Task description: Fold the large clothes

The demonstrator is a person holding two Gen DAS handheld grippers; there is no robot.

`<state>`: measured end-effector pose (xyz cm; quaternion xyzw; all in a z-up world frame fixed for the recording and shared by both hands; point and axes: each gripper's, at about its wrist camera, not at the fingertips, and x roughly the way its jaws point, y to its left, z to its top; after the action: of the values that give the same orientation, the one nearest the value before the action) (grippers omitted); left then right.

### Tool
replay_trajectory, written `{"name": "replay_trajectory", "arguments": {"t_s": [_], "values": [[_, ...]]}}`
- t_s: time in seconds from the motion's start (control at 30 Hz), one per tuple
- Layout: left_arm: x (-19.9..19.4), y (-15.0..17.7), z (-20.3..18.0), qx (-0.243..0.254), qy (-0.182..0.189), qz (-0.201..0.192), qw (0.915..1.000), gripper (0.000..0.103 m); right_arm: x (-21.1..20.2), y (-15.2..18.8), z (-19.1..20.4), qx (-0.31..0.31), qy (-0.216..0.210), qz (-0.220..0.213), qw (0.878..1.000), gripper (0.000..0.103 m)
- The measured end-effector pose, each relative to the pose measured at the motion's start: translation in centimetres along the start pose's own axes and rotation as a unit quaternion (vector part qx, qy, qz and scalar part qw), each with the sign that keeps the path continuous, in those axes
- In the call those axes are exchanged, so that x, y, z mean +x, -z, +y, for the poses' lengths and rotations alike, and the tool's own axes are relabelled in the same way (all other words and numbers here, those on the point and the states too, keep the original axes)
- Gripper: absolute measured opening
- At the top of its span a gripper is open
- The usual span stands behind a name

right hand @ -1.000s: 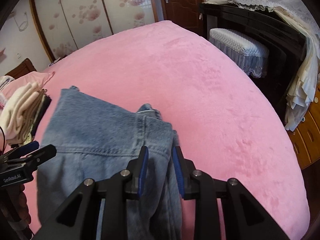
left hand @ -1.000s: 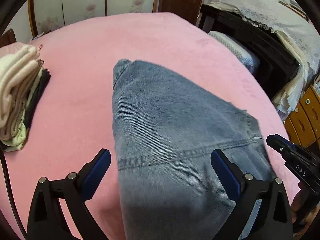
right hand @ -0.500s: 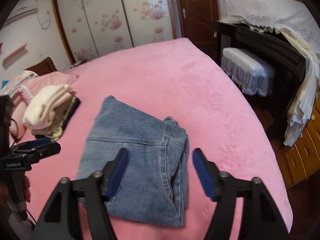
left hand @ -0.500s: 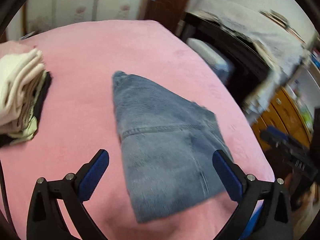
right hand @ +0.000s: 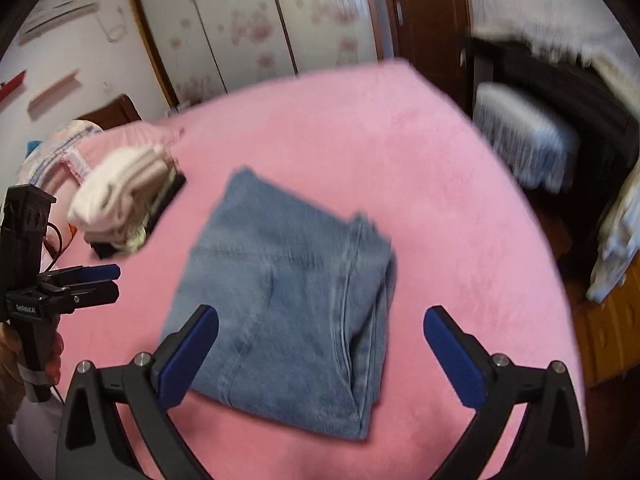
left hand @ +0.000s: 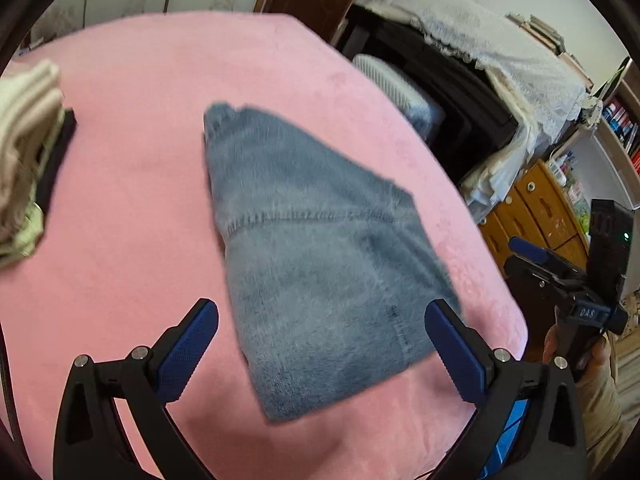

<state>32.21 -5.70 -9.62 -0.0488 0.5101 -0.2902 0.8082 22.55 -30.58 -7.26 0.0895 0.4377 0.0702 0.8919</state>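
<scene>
Right wrist: jaws opening, off jeans [right hand: 288,288]; lifted clear.

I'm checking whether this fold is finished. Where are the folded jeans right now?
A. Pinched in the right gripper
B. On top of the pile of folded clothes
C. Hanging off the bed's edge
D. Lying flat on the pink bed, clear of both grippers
D: the folded jeans lie flat on the pink bed, beside the pile of folded clothes; the right gripper, jaws opening, and the open left gripper hold nothing.

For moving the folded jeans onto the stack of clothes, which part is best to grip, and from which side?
Probably the thick layered edge of the folded jeans on their right side, coming from the right over bare pink blanket. There all layers meet, so one pinch should hold the bundle together; elsewhere only the top layer may lift.
</scene>
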Motion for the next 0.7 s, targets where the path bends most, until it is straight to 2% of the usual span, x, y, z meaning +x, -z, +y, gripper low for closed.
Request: {"name": "replay_trajectory", "arguments": {"t_s": [0.1, 0.27, 0.5, 0.7], "values": [[3.0, 0.7, 1.1, -0.011, 0.004, 0.023, 0.9997, 0.102, 3.5, 1.0, -2.2, 0.041, -0.02, 0.037, 0.998, 0.103], [7.0, 1.3, 3.0, -0.049, 0.022, 0.054, 0.9971, 0.102, 7.8, 2.7, -5.1, 0.094, -0.055, 0.072, 0.991, 0.103], [10.7, 1.4, 4.6, -0.075, 0.044, 0.073, 0.9935, 0.102, 11.4, 3.7, -6.7, 0.124, -0.077, 0.112, 0.983, 0.103], [12.9, 1.7, 6.0, -0.116, 0.084, 0.083, 0.9862, 0.102, 13.9, 4.1, -7.5, 0.132, -0.11, 0.136, 0.976, 0.103]]}}
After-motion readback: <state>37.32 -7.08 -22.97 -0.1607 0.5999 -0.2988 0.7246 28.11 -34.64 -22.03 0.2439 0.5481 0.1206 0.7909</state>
